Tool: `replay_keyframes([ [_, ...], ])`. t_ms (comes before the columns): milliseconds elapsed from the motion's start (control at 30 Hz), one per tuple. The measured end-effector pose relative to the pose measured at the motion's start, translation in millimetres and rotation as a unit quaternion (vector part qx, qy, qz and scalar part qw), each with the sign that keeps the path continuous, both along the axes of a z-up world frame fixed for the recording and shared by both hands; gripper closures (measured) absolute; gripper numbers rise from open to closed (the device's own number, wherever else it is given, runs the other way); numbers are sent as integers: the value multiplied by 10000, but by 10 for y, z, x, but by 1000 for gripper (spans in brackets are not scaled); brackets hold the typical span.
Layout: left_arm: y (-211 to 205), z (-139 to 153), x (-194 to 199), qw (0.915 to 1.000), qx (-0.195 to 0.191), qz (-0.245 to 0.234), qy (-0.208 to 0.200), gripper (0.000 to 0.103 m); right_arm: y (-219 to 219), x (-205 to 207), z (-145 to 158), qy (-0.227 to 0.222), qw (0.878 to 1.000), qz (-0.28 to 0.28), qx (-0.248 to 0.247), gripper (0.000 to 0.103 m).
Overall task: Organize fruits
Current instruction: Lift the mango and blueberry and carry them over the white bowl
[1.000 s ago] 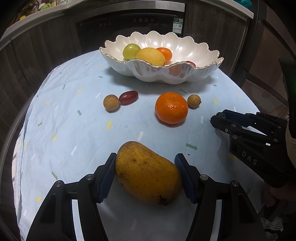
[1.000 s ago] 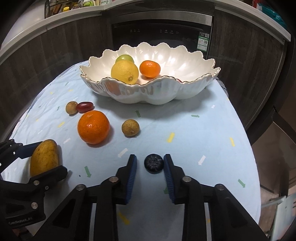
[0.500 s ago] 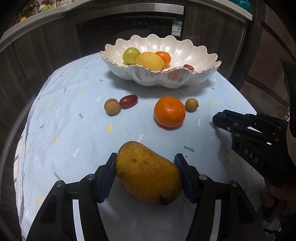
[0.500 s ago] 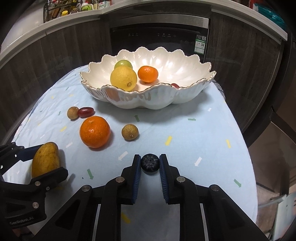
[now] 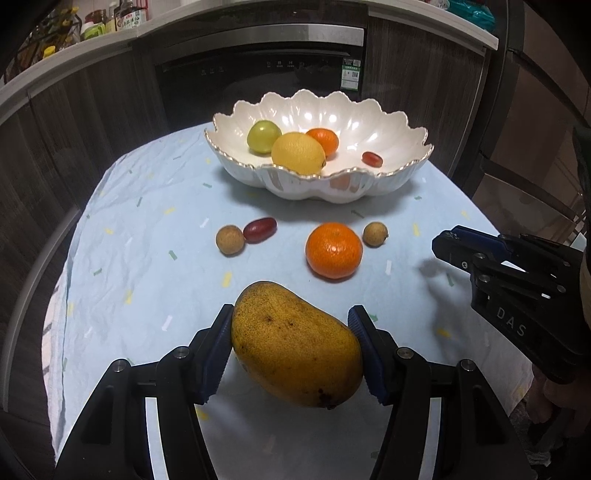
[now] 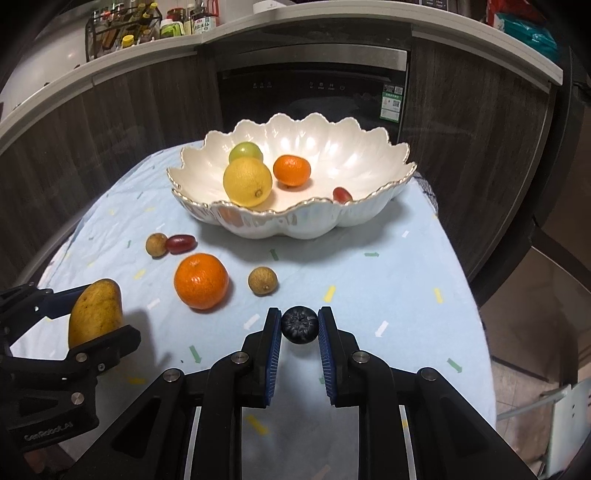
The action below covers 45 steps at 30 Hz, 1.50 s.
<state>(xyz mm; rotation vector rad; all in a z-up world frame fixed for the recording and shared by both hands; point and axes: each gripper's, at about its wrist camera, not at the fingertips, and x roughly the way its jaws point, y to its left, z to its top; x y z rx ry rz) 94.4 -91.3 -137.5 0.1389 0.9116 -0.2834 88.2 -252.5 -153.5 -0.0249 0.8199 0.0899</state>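
My left gripper [image 5: 291, 314] is shut on a large yellow mango [image 5: 295, 343], pads pressing both its sides, just above the pale blue cloth. Between the blue pads of my right gripper [image 6: 300, 313] sits a small dark blue berry [image 6: 299, 325], gripped and held a little above the cloth. Behind them stands a white scalloped bowl [image 5: 388, 184] with a green fruit, a lemon, a small orange and a red grape inside. On the cloth before the bowl lie an orange [image 5: 333, 251], two brown longans [image 5: 230, 240] [image 5: 375, 234] and a red grape [image 5: 260, 229].
The round table's cloth [image 6: 388, 295] drops off at the right and left edges. Dark cabinets and an oven [image 6: 314, 85] stand close behind the bowl. A counter with bottles [image 6: 129, 33] runs above. In the right wrist view the left gripper with the mango [image 6: 96, 310] is at far left.
My right gripper's jaws closed onto the dark berry and then rose with it off the cloth. The left gripper kept its hold on the mango.
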Motion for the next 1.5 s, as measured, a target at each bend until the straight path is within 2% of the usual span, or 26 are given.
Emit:
replay_keyframes([
  [733,-76,363,164,9995,-124,-175,-240,42,-81,-73,491,-393,9990,-208,-75,82],
  [1500,-129,727,548,9976,-276,-277,-571,42,-164,258,942,-853,9957,-282,-225,82],
])
